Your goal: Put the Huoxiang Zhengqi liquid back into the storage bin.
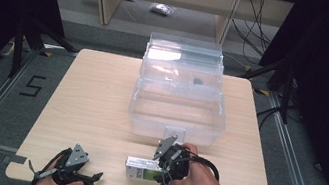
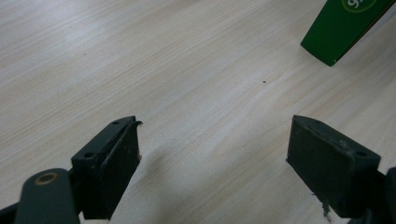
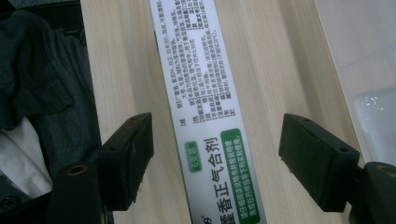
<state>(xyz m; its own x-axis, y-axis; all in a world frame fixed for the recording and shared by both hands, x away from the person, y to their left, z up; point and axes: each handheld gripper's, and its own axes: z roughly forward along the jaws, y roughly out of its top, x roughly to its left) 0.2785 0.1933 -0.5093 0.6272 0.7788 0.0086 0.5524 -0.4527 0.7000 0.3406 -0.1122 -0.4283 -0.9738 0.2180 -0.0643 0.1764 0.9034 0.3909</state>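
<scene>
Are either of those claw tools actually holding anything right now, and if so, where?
Nothing is held. The right gripper stands open, its jaws on either side of the long box without touching it. The left gripper is open over the bare table.

box [image 1: 141, 168] | long, white-green, printed | flat on table | near front edge

Left half of the light wooden table [image 1: 88, 110] was bare, free passage. Clear plastic storage box [image 1: 177, 110] blocked centre-back; long white-and-green printed carton [image 1: 142, 169] lay just before it.
</scene>
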